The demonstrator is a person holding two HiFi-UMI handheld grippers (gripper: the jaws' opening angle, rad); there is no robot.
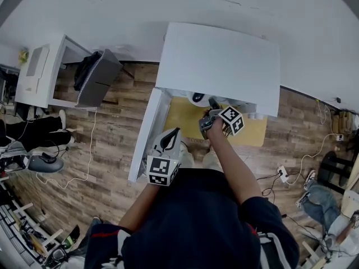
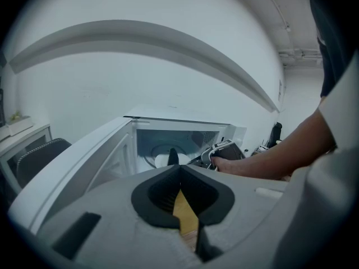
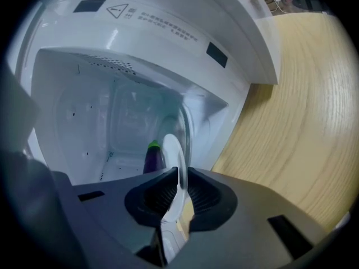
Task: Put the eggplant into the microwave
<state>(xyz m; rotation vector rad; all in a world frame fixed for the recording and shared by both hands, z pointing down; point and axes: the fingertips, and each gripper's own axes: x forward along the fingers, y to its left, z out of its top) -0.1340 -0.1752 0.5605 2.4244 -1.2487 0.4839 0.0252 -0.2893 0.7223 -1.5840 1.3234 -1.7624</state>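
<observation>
- The right gripper (image 3: 179, 174) is clamped on the rim of a white plate (image 3: 171, 150), which shows edge-on at lower centre of the right gripper view.
- The eggplant (image 3: 152, 157), purple with a green stem, lies on that plate, inside the cavity of the microwave (image 3: 168, 32).
- The left gripper (image 2: 179, 170) has its jaws together on nothing. In the head view it sits at lower centre, just beside the open door (image 1: 147, 136).
- Judged step: placing, with plate and eggplant inside the cavity but gripped.
- Next, the plate needs to be set flat on the cavity floor. Then 1 release, a straight withdrawal clear of the rim, and the door swung shut.
</observation>
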